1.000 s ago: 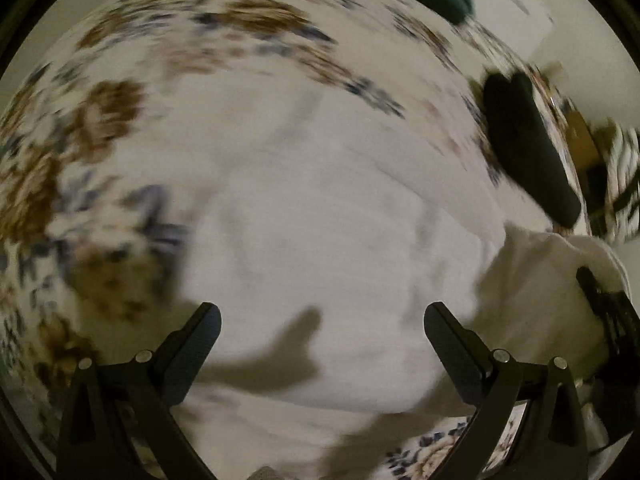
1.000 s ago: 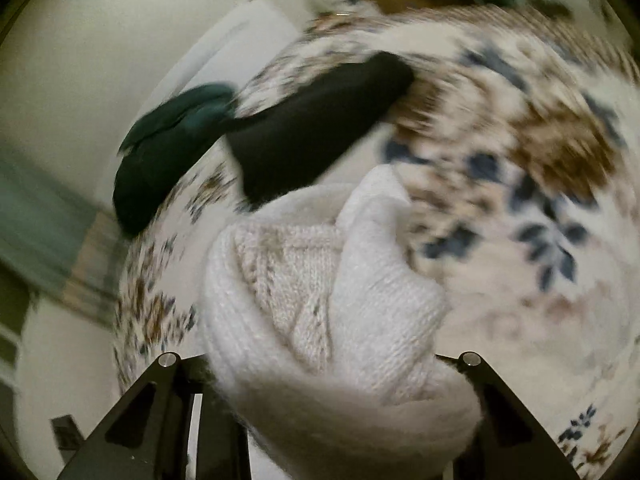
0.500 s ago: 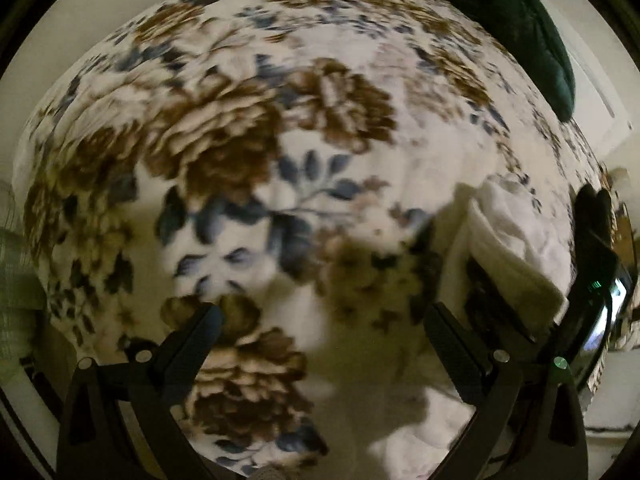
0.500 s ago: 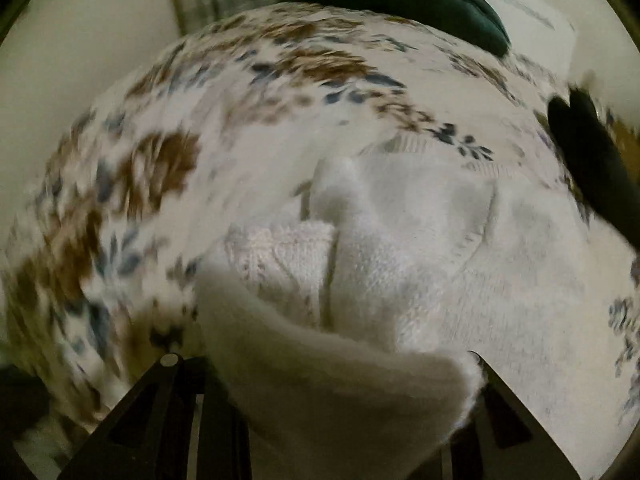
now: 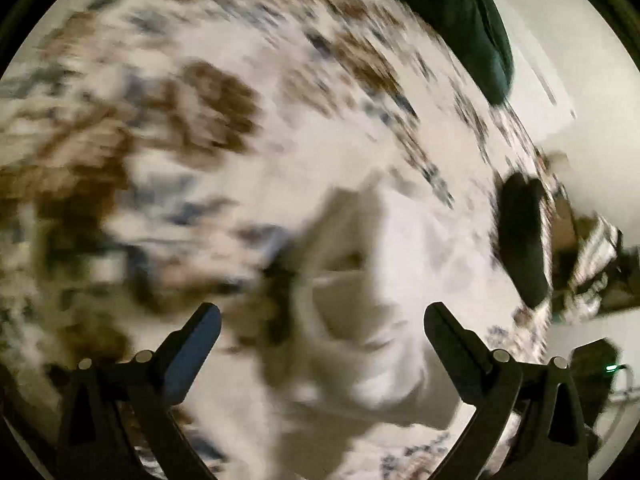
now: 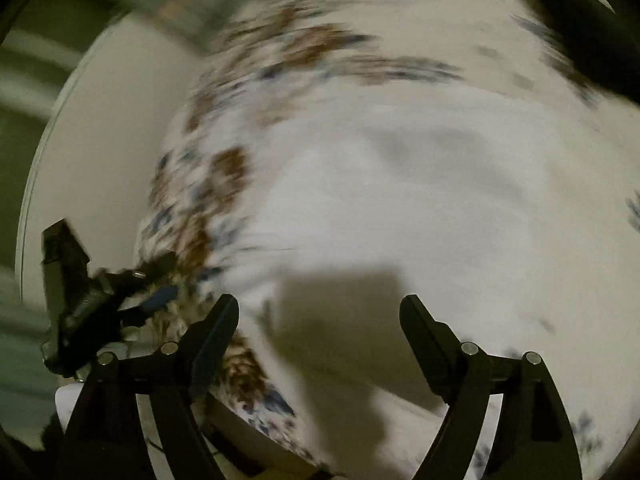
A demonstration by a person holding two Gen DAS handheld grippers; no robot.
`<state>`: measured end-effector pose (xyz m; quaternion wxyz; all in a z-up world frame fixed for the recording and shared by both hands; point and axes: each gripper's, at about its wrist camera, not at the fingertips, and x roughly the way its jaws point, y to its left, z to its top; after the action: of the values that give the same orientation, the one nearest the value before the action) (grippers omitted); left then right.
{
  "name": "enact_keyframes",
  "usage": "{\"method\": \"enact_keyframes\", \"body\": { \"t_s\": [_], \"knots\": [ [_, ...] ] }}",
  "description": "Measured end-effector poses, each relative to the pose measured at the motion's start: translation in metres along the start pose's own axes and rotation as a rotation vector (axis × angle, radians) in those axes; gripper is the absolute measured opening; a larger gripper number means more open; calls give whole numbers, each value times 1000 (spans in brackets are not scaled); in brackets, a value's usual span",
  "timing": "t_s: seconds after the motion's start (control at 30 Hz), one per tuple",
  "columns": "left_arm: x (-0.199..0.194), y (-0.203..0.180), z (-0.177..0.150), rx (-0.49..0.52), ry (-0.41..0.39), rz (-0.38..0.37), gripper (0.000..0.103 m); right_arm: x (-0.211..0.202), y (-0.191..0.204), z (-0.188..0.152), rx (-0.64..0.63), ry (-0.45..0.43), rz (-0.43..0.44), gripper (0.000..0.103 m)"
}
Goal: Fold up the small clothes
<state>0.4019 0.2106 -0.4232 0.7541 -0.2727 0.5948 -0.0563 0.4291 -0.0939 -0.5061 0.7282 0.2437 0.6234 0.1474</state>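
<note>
Left wrist view, near to far, all motion-blurred. Item: left hand-held gripper (image 5: 322,326), both fingers spread wide, nothing between the pads; released. Item: white knit garment (image 5: 384,280), crumpled in loose folds just beyond and between the fingertips, lying on the floral bedspread (image 5: 160,152); it seems partly folded, though blur leaves the layers unclear. Item: floral bedspread, cream ground with brown and blue blooms, filling the left and centre of the view. Item: black garment (image 5: 522,240), lying on the bedspread to the right of the white one, apart from it. Item: dark green cushion (image 5: 468,20), at the far edge of the bed, top right. Item: pale wall behind it.

Right wrist view, near to far, equally blurred. Item: right hand-held gripper (image 6: 320,320), jaws opening, fingers well apart, no cloth between them. Item: the gripper's shadow, cast on the white knit garment (image 6: 420,200) directly beneath and ahead. Item: the left hand-held gripper's black body (image 6: 92,304), at the lower left beside the edge of the bedspread (image 6: 224,184). Item: floral border of the bedspread curving round the white cloth. Item: dark shape (image 6: 592,36), top right corner, not identifiable.
</note>
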Motion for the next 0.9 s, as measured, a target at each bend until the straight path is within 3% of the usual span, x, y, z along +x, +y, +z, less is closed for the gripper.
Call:
{"method": "enact_keyframes", "body": {
  "t_s": [0.1, 0.13, 0.2, 0.3, 0.4, 0.47, 0.5, 0.6, 0.67, 0.7, 0.8, 0.9],
  "knots": [
    [50, -16, 5, 54, 120, 22, 103, 2, -57, 3, 177, 10, 5, 85],
    [68, -18, 5, 67, 157, 31, 98, 6, -70, 3, 216, 18, 22, 85],
    [82, -12, 0, 43, 183, 10, 40, 21, -94, 0, 300, 53, 85, 85],
    [62, -4, -11, -40, 134, -69, 34, 38, -108, -5, 351, 96, 124, 85],
    [29, 5, -29, -228, 115, -242, 33, 40, -111, -5, 338, 109, 125, 85],
    [27, 16, -40, -348, 133, -356, 33, 38, -112, -3, 322, 118, 122, 85],
    [32, 25, -47, -404, 147, -364, 33, 36, -113, -2, 309, 121, 123, 85],
    [62, 54, -59, -420, 180, -256, 42, 35, -115, 3, 275, 154, 101, 85],
    [72, 67, -65, -470, 192, -314, 45, 36, -117, 6, 250, 180, 65, 85],
    [69, 69, -64, -477, 188, -335, 52, 34, -117, 7, 240, 188, 59, 85],
    [45, 60, -58, -424, 152, -330, 73, 26, -116, 12, 210, 182, 60, 85],
    [31, 51, -57, -380, 122, -281, 74, 18, -117, 19, 203, 165, 82, 85]
  ]
}}
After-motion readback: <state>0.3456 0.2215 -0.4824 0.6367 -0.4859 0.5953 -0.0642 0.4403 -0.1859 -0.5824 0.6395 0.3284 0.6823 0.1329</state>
